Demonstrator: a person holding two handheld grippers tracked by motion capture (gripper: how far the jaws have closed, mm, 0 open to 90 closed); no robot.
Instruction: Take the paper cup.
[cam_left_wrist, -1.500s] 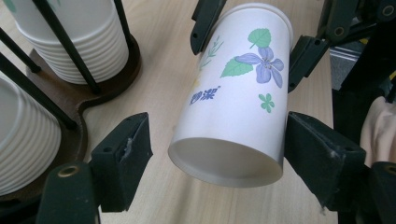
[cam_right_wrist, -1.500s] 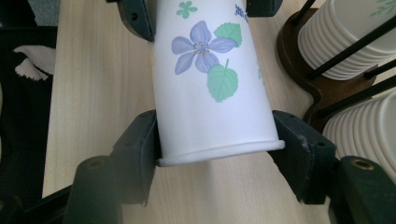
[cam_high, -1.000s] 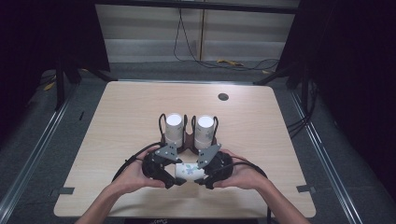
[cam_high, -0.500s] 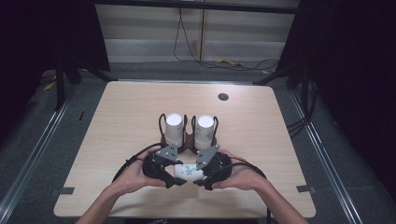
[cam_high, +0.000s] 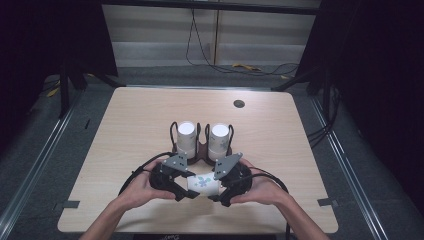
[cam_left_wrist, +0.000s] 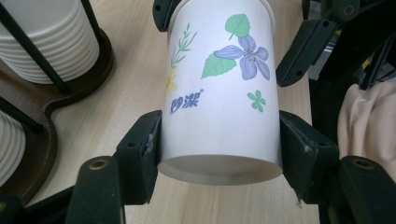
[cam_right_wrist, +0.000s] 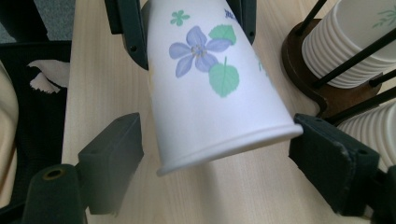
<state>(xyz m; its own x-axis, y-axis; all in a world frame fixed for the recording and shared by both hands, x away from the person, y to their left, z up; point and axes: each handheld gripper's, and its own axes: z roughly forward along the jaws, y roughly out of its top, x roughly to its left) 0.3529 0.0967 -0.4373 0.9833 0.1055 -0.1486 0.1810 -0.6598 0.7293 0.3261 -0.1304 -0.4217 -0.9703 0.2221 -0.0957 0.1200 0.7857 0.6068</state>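
Note:
A white paper cup (cam_high: 202, 182) printed with purple flowers and green leaves lies on its side between both grippers, just above the table's front. My left gripper (cam_high: 187, 187) has just closed, and its pads press on both sides of the cup (cam_left_wrist: 219, 88) near its base. My right gripper (cam_high: 220, 189) has just been opening. Its jaws stand wide around the rim end of the cup (cam_right_wrist: 210, 88), the left pad clearly apart from the paper. The cup hangs tilted between them.
A dark wooden rack (cam_high: 200, 149) with black wire posts holds two upright stacks of paper cups (cam_high: 186, 136) (cam_high: 219, 138) right behind the grippers. The wooden table (cam_high: 125, 130) has a round cable hole (cam_high: 239, 103) at the back right.

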